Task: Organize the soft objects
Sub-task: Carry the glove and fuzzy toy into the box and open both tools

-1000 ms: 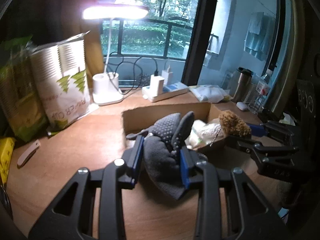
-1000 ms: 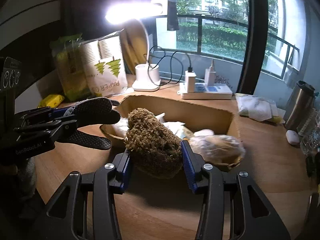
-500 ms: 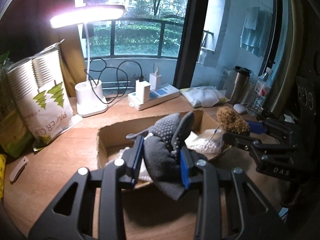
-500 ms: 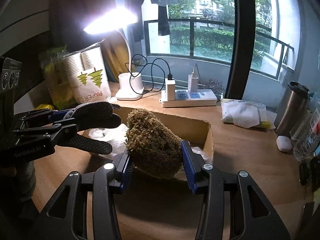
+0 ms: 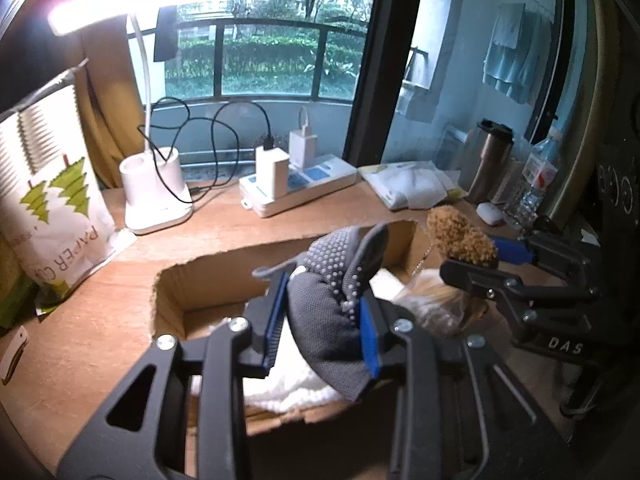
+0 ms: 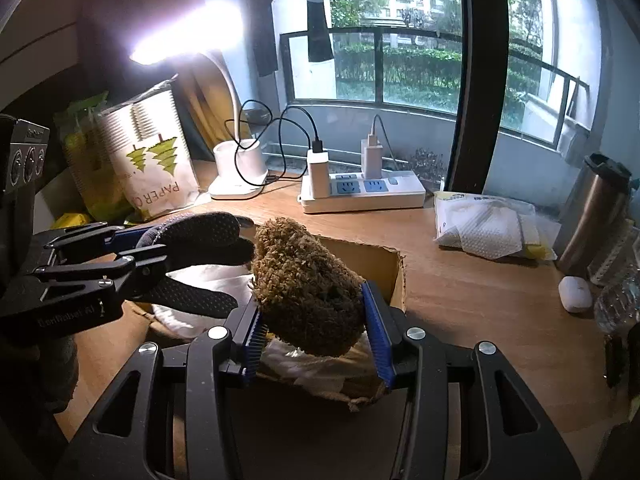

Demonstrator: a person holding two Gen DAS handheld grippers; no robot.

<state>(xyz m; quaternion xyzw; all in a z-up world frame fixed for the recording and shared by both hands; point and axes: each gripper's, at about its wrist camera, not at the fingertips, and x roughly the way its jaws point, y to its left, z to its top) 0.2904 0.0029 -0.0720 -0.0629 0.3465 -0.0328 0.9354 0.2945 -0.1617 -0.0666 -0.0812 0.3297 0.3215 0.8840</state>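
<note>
both grippers have advanced over the cardboard box [image 5: 192, 276]: left gripper [image 5: 320, 320] clamps the dotted grey glove [image 5: 332, 280], right gripper [image 6: 316, 332] clamps the brown plush toy [image 6: 308, 288], poised above it for dropping in.

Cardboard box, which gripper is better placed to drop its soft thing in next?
Probably left: the left gripper holds the dotted glove over the cardboard box interior; the right's brown plush hangs nearer its corner.
</note>
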